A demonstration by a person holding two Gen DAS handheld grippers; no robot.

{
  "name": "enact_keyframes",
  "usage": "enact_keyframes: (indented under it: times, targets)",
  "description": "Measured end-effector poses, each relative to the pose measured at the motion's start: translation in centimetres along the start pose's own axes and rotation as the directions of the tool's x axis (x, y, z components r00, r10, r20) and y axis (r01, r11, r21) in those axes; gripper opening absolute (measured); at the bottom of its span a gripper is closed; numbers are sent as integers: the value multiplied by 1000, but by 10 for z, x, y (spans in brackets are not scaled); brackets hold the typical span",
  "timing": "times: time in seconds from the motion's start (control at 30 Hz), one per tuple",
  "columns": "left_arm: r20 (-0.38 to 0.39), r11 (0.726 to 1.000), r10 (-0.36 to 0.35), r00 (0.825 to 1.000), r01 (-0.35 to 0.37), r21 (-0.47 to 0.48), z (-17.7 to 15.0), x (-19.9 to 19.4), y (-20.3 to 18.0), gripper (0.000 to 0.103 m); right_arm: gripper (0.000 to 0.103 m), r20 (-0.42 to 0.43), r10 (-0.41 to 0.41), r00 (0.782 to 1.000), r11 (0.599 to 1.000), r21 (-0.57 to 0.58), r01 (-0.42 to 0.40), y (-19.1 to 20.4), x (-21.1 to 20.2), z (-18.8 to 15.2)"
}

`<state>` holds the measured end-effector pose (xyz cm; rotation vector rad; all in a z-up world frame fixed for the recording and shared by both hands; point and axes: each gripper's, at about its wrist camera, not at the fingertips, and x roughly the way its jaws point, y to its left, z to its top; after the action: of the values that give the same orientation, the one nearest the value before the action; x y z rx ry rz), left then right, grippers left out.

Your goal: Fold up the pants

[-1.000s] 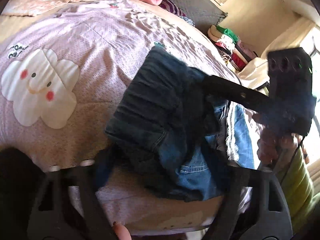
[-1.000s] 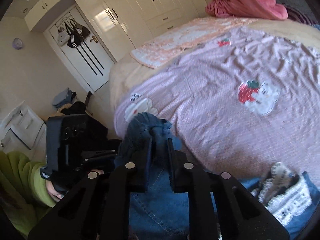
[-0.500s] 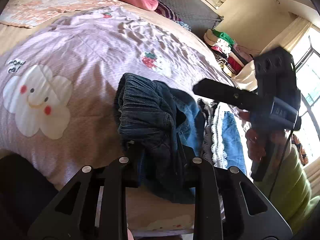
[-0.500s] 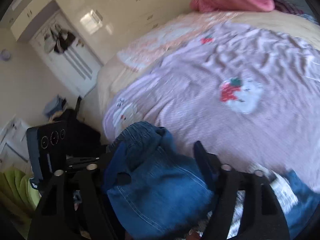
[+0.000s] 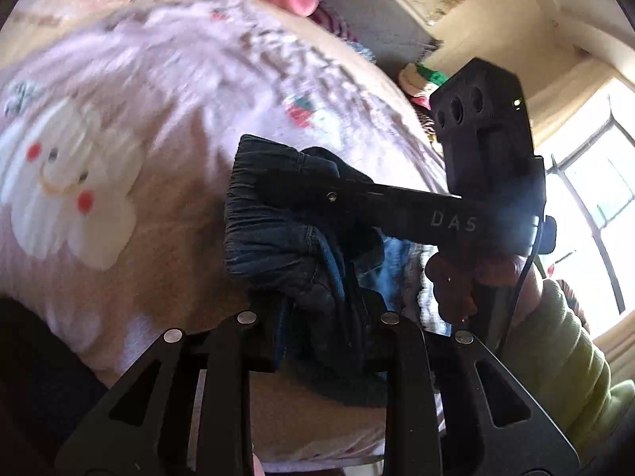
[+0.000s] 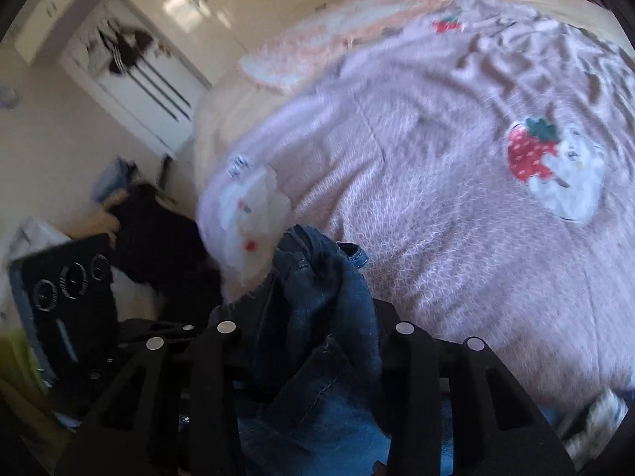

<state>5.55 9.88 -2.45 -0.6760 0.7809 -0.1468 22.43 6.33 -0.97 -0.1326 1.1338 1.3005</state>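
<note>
Left gripper (image 5: 317,341) stays clamped; right gripper (image 6: 313,341), jaws just closing, seemingly pinches too.

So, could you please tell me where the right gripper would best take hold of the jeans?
Probably the gathered waistband of the jeans, the ribbed dark edge bunched uppermost. Come from the right side, fingers straddling that thick rolled edge, opposite the left gripper already clamping the denim below; the band is firm and stands proud of the bedspread.

The pants (image 5: 285,234) are lying bunched at the near edge of the bedspread (image 5: 151,91), between the fingers of the left gripper (image 5: 319,341). The right gripper (image 5: 317,194) is reaching across them from the right, with a clothes pile (image 5: 420,83) sitting behind.
</note>
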Motion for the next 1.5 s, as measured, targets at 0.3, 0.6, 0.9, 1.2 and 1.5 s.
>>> enact_keyframes:
  times: [0.3,0.6,0.9,1.2,1.5]
  targets:
    - [-2,977,-78,997,77,200,10,6,-93,16,40,247,52,968,999,2,-54,-21,-129,-33]
    - [-81,944,-56,995,79,320,-14,57,-147,18,68,446,6,895,990,121,-67,-70,-204,-98]
    - [-292,850,-184,939,301,432,-65,87,-192,37,85,446,-268,854,931,348,111,-93,-248,-136]
    - [-137,877,-132,982,180,446,-36,40,-162,46,88,318,-394,862,901,319,294,-52,-223,-171]
    - [-166,887,-66,984,134,443,-39,66,-150,46,83,47,-579,814,798,236,555,-54,-175,-179]
